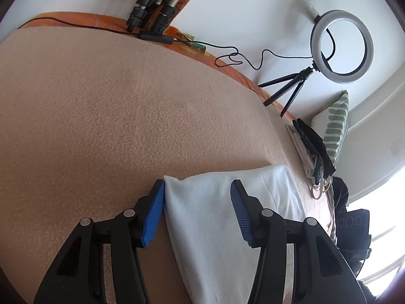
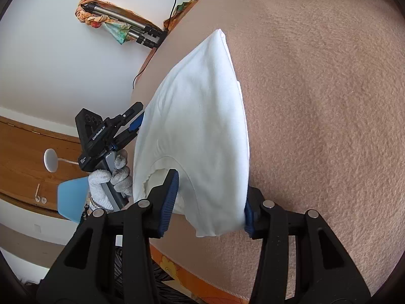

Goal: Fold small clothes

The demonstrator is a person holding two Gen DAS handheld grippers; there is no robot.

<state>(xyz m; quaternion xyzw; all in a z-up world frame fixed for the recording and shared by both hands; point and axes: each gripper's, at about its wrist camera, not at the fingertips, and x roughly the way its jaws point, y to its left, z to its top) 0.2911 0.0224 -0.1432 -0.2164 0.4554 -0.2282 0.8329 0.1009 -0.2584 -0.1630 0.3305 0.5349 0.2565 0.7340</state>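
Observation:
A white garment (image 1: 222, 215) lies folded on the beige blanket (image 1: 101, 114). My left gripper (image 1: 197, 190) is open, its blue pads straddling one end of the garment. In the right wrist view the garment (image 2: 202, 126) shows its neckline near me. My right gripper (image 2: 211, 192) is open, one pad resting on the neckline end, the other pad partly hidden behind the garment's edge. The left gripper (image 2: 136, 124) shows there at the garment's left edge, held by a gloved hand (image 2: 111, 182).
A ring light on a small tripod (image 1: 339, 48) and its cable stand at the blanket's far edge. A folded tripod (image 1: 152, 5) lies beyond. A pile of clothes (image 1: 311, 149) and a striped pillow (image 1: 336, 126) lie to the right. A blue chair (image 2: 71, 200) stands beside the bed.

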